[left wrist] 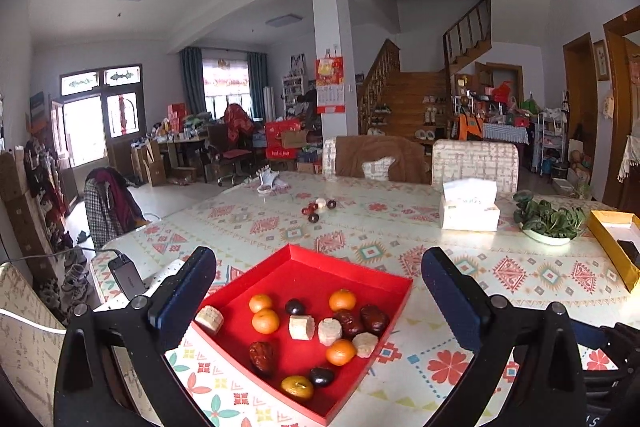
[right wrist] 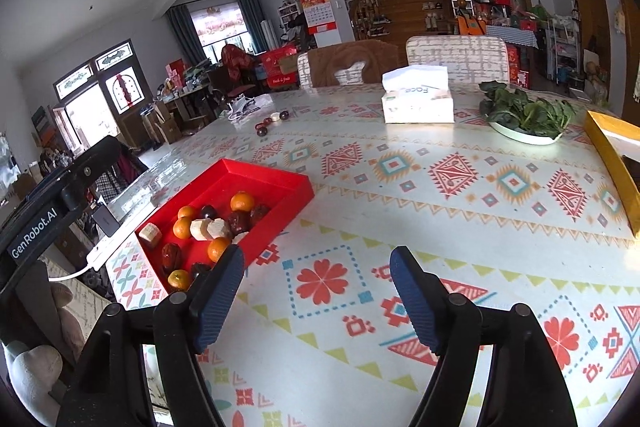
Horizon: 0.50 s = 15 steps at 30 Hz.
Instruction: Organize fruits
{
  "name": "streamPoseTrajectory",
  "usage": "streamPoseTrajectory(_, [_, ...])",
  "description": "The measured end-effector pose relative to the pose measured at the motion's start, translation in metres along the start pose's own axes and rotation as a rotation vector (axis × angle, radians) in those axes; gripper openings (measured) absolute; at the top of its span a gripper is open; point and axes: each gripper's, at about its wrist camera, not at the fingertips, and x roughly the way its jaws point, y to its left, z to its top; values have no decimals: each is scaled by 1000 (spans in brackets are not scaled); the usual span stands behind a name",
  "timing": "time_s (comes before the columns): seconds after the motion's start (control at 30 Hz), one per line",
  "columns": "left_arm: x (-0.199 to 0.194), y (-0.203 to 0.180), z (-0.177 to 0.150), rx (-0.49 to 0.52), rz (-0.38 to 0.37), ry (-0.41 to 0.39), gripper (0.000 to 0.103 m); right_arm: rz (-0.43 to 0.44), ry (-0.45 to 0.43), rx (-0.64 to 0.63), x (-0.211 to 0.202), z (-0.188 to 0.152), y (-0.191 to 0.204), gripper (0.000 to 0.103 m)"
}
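A red tray [left wrist: 340,269] lies on the patterned table near its front left edge; it also shows in the right wrist view [right wrist: 260,173]. It holds several small oranges [left wrist: 265,320], dark red dates [left wrist: 374,319], dark round fruits [left wrist: 295,306] and pale cut chunks [left wrist: 301,326]. My left gripper [left wrist: 318,267] is open and empty, hovering above the tray. My right gripper [right wrist: 318,267] is open and empty over bare tablecloth, right of the tray. A few loose dates and a pale chunk [left wrist: 319,209] lie far back on the table.
A tissue box [left wrist: 469,207], a plate of green leaves [left wrist: 548,223] and a yellow box [left wrist: 614,247] stand at the back right. A charger and white power strip [left wrist: 128,279] lie at the table's left edge. Two chairs stand behind the table.
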Motion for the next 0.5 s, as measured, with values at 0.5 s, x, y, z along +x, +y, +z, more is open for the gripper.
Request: streamPoseTrajectory(0.5, [-12,13,-9,-110,97,-59,103,27,-24,-42,-9,-10,12,84])
